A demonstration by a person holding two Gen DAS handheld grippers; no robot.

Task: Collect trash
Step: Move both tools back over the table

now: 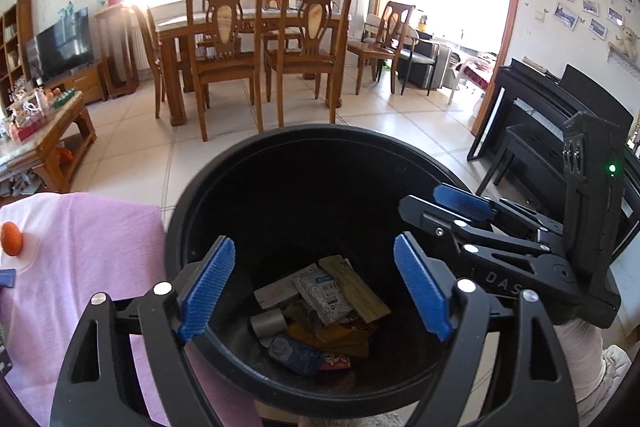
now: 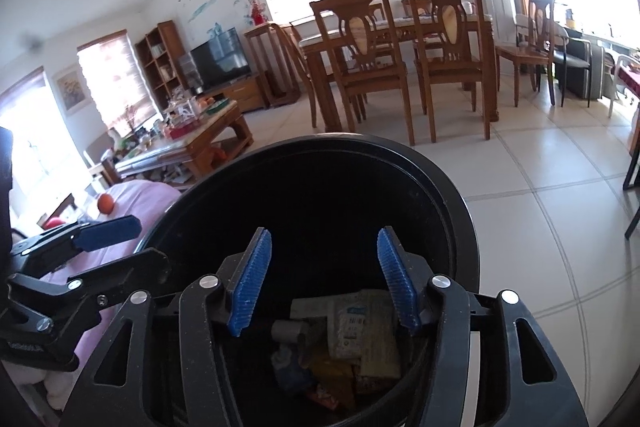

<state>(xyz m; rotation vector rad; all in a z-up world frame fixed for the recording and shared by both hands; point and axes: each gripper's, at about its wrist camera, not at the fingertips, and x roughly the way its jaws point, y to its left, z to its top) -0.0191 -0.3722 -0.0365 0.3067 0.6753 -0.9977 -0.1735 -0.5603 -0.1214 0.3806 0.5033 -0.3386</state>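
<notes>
A: What was recorded in the left wrist view?

B: The left tool was held over the mouth of a black trash bin, its blue-padded fingers spread well apart with nothing between them. The trash was seen at the bottom of the bin: a white packet with a printed label, a tan wrapper beside it, a small grey roll, yellow pieces and a dark blue item. The right tool was shown at the bin's right rim, with its jaws apart and empty.

A: And in the right wrist view?

B: The right tool was likewise pointed down into the trash bin, its blue pads parted with nothing gripped. The same trash was visible below, piled on the bin floor. The left tool was seen at the left, beside the bin's rim, with its jaws apart.

A: What surrounded the bin?

B: A pink cloth was laid over a surface just left of the bin, and an orange fruit was resting on it. A dining desk with wooden chairs was placed well behind the bin on a tiled floor. A television, a cluttered coffee table and a dark piano were also shown.
</notes>
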